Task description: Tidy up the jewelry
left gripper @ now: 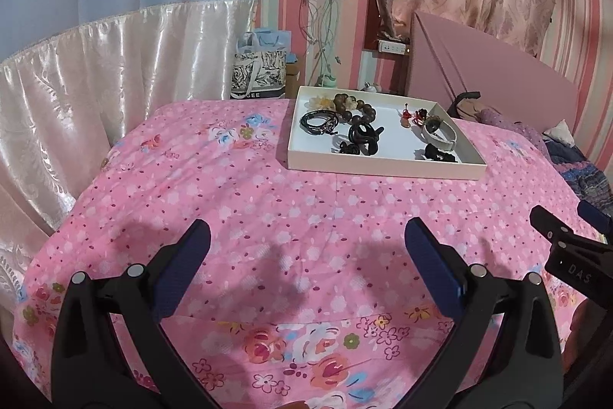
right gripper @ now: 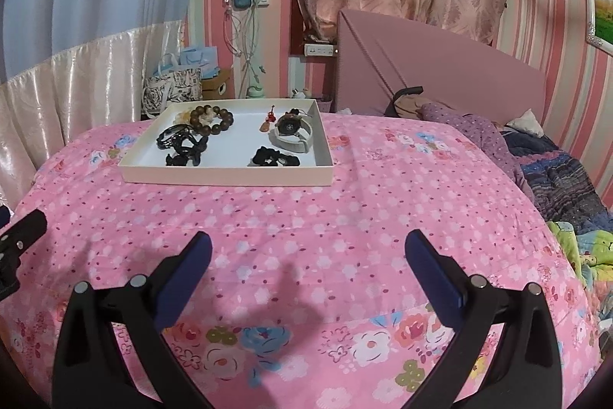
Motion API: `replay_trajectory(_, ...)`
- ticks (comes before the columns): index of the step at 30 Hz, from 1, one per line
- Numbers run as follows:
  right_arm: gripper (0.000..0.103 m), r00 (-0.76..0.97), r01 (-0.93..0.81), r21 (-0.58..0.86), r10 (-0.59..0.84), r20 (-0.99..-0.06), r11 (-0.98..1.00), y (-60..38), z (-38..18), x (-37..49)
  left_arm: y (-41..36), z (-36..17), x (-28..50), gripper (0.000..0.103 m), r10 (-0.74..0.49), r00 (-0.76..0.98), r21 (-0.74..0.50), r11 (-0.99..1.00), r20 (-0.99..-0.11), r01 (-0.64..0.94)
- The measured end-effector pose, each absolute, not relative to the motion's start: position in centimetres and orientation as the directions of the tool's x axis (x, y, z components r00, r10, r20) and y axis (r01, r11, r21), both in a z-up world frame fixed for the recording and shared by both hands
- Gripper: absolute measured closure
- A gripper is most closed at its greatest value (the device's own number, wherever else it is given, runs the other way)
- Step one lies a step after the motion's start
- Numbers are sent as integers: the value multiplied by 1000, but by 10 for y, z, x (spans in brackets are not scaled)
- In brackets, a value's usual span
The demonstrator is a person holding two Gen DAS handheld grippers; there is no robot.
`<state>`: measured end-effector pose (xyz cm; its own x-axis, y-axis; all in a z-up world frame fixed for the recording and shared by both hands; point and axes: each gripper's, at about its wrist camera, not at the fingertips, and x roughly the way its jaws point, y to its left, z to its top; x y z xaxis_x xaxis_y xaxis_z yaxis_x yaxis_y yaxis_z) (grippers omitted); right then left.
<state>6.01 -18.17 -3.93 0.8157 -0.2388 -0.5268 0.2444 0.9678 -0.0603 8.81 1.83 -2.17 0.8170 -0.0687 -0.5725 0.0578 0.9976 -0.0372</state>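
Note:
A shallow white tray (left gripper: 383,168) (right gripper: 226,175) lies on the pink floral bedspread, far ahead of both grippers. It holds a brown bead bracelet (left gripper: 354,108) (right gripper: 212,119), a black cord bracelet (left gripper: 318,120) (right gripper: 168,137), black hair ties (left gripper: 362,137) (right gripper: 187,148), small red charms (left gripper: 412,115) (right gripper: 268,119), a watch with a white strap (left gripper: 438,133) (right gripper: 293,133) and another black piece (left gripper: 436,154) (right gripper: 274,156). My left gripper (left gripper: 306,236) is open and empty over the bedspread. My right gripper (right gripper: 306,248) is open and empty, and also shows at the right edge of the left wrist view (left gripper: 567,244).
The pink floral bedspread (left gripper: 268,209) (right gripper: 383,202) covers the bed. A pink headboard (right gripper: 440,71) and piled clothes and blankets (right gripper: 555,175) lie at the right. Gift bags (left gripper: 260,68), hanging cables (left gripper: 322,25) and a satin curtain (left gripper: 95,71) stand behind the bed.

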Motion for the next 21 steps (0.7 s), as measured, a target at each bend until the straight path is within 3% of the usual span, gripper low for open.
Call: replay_trajectory(21, 2, 815, 257, -79, -260, -518, 963, -183, -40, 62, 15, -23, 87, 3, -33, 826, -2, 999, -563, 39)
